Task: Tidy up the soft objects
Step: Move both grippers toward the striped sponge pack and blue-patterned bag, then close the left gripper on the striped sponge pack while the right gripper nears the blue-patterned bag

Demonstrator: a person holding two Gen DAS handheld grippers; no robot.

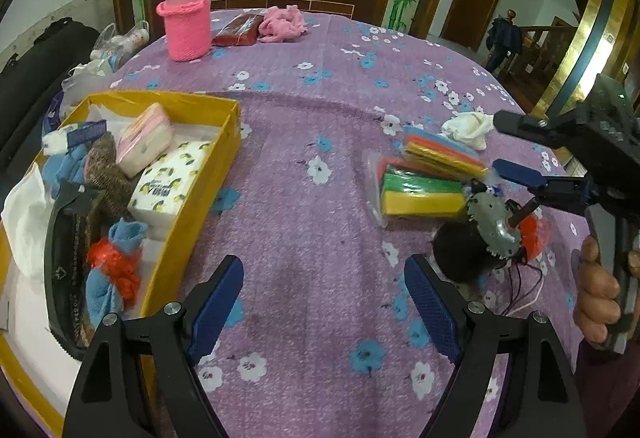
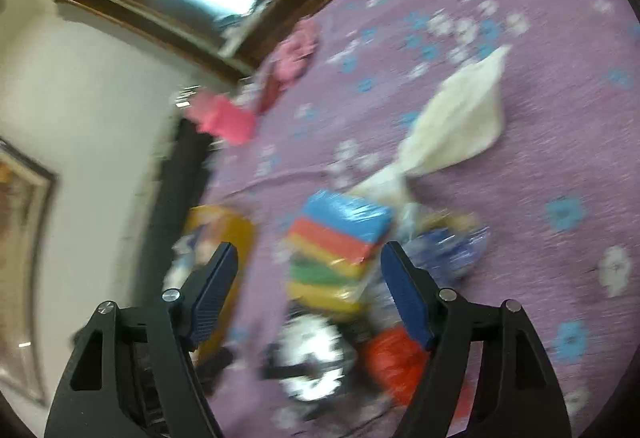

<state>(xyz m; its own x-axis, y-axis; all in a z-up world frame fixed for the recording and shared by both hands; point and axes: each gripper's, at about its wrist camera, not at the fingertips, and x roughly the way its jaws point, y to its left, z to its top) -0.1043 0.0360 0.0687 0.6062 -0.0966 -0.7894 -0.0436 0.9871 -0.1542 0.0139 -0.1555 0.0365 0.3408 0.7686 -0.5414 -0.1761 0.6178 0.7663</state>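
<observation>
A yellow box (image 1: 192, 194) at the left holds tissue packs, blue cloths and other soft items. A wrapped pack of coloured sponges (image 1: 424, 178) lies on the purple flowered tablecloth (image 1: 304, 222) to the right; it also shows in the blurred right wrist view (image 2: 340, 254). A white cloth (image 1: 468, 128) lies behind it, also in the right wrist view (image 2: 456, 130). My left gripper (image 1: 324, 310) is open and empty over bare cloth beside the box. My right gripper (image 1: 508, 146) is open just right of the sponges; in its own view the gripper (image 2: 308, 298) hovers over them.
A metal toothed disc with red mesh (image 1: 504, 230) and wires lies in front of the sponges. A pink knitted bottle cover (image 1: 186, 26), a red packet (image 1: 236, 30) and a pink cloth (image 1: 282, 23) stand at the table's far side. Bags sit beyond the left edge.
</observation>
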